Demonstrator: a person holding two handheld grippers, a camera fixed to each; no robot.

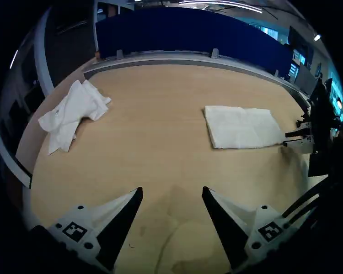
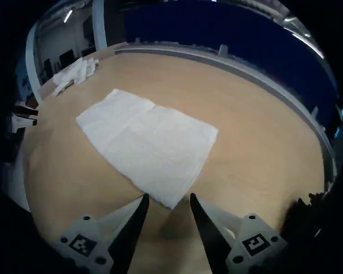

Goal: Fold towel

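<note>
The left tongs (image 1: 171, 188) stand spread and empty above the bare worktop (image 1: 171, 150). The right tongs (image 2: 168, 195) are parted too, with the near corner of the flat towel (image 2: 148, 141) lying in the gap between their tips, though not pinched so far as the view lets me tell. That towel is spread out smooth on the worktop, close in front of the right tongs and well off to the right of the left ones. I judge it light, soft and quite limp: it will sag and drape once lifted, will not slip much from the pads, and cannot break. The best hold is at the corners, one for each tongs along the same edge, pinched close to the wood so the cloth comes up evenly. Farther out, near the worktop's far left side, lies a crumpled towel (image 1: 73, 112), with a blue partition (image 1: 194, 32) behind. By count: two tongs, two towels, one worktop, one partition
</note>
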